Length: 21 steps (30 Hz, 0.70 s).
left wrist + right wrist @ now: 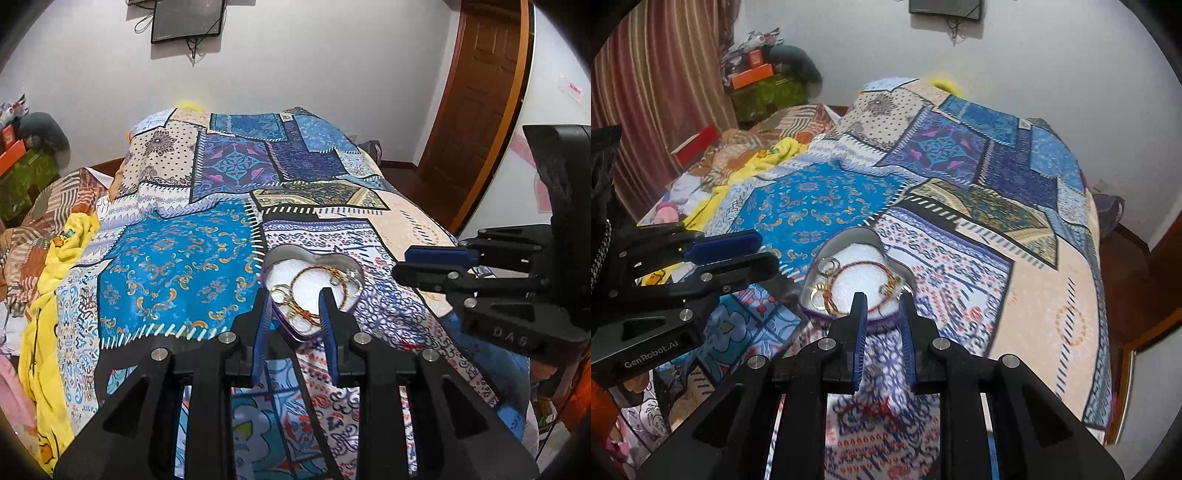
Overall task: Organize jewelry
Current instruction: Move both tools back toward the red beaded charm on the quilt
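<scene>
Left gripper jaws part-open, holding nothing | right gripper same | both over heart tin of bracelets

Under and ahead of both sets of jaws you've got the patchwork bedspread, blue, cream and purple panels, covering the bed. Off to the left of the left-hand jaws, a yellow blanket runs down the bed edge, w/ a brown striped cloth beyond it. Far ahead, top centre, a dark wall screen w/ cables hanging below. Right of those jaws, a brown wooden door. From the right-hand cam, up and left of the jaws: striped curtain, orange box on a green box. Rest of that pile too small to tell.
</scene>
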Each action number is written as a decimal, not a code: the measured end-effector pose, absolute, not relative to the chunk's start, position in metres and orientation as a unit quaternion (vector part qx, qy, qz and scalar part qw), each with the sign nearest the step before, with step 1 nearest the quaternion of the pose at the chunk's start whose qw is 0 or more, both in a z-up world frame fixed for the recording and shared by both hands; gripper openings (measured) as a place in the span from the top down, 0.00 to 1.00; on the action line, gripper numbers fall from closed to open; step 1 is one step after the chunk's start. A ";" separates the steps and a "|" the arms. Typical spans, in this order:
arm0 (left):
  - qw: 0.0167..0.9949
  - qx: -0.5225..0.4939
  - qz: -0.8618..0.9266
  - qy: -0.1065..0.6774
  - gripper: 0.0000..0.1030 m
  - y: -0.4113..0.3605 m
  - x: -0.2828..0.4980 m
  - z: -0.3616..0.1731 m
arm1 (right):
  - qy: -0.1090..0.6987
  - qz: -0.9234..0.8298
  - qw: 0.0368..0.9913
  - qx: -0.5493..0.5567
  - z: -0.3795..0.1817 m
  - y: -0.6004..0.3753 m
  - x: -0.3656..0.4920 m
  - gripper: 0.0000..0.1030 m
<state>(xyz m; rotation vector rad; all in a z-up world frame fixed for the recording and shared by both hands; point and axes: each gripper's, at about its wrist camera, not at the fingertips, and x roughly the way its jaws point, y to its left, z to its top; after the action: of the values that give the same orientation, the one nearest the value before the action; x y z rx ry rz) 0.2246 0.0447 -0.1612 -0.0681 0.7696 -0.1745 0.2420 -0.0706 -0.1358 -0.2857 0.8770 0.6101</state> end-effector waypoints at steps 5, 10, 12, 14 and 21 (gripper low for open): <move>0.921 -0.029 -0.090 0.377 0.74 0.032 0.214 -0.157 | 0.414 0.277 0.858 -0.123 -0.131 -0.090 0.230 0.65; 0.918 -0.023 -0.096 0.384 0.67 0.019 0.206 -0.159 | 0.409 0.261 0.868 -0.110 -0.126 -0.110 0.221 0.59; 0.916 -0.021 -0.100 0.388 0.67 0.013 0.203 -0.161 | 0.409 0.255 0.869 -0.107 -0.126 -0.118 0.219 0.59; 0.913 -0.019 -0.106 0.394 0.67 0.007 0.201 -0.165 | 0.412 0.248 0.871 -0.103 -0.127 -0.125 0.218 0.59; 0.902 -0.014 -0.111 0.416 0.67 -0.006 0.201 -0.183 | 0.441 0.236 0.862 -0.086 -0.147 -0.141 0.217 0.59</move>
<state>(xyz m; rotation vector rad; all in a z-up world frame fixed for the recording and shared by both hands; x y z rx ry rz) 0.2012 -0.0061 -0.1834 -0.0281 0.8601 -0.2295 0.2166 -0.1412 -0.1468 -0.1808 0.9247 0.4954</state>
